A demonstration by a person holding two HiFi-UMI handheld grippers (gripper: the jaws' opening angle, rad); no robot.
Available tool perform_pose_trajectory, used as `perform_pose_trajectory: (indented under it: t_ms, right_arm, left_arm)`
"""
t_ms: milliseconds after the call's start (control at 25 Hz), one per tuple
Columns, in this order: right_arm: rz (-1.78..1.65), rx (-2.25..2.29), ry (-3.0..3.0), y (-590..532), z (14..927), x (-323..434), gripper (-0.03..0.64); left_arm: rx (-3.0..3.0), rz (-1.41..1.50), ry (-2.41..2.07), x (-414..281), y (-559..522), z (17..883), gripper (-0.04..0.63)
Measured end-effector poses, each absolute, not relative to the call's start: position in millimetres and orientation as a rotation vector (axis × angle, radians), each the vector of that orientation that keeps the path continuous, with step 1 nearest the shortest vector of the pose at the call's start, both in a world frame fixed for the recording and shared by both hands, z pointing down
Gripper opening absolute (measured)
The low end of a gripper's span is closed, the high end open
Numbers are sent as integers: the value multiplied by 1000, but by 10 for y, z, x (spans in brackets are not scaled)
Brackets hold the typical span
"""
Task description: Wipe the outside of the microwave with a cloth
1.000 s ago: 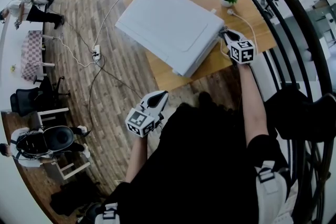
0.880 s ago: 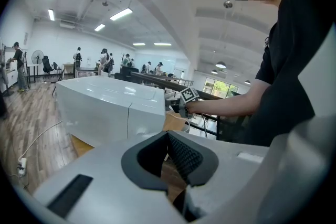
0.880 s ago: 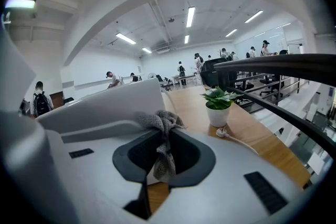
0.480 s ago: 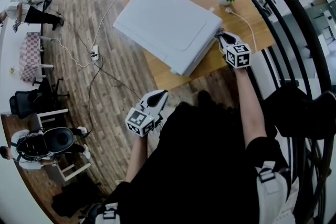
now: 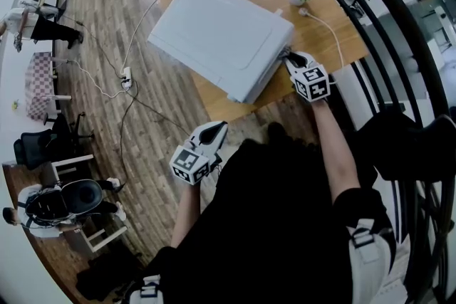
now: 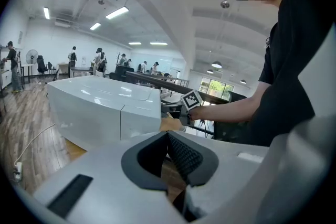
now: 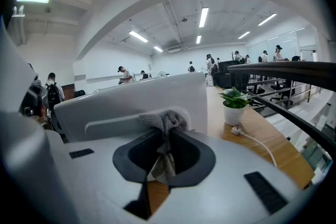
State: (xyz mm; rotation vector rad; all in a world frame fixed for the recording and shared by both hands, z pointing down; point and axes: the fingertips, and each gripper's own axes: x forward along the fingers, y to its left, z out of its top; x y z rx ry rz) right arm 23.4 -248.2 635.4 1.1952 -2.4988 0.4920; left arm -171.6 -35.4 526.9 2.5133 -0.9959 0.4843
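The wiping seems in progress, though how much surface is already clean I cannot judge; the wide top and other sides probably remain. The right gripper (image 5: 288, 59) pinches the cloth (image 7: 164, 122) between its jaws, and the bunched end touches the near side of the white microwave (image 5: 221, 39), which stands on the wooden table (image 5: 335, 39). The left gripper (image 5: 216, 130) has its jaws pressed together on nothing, well apart from the microwave, near the person's body
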Motion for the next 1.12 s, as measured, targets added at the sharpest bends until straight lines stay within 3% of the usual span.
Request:
perform_pose_trajectory:
  t_ms: [1120]
  right_arm:
    - [521,1060,-2560,-1765,6394,-392,40]
  left_arm:
    - [2560,447,-897,-1764,-399,5215,3]
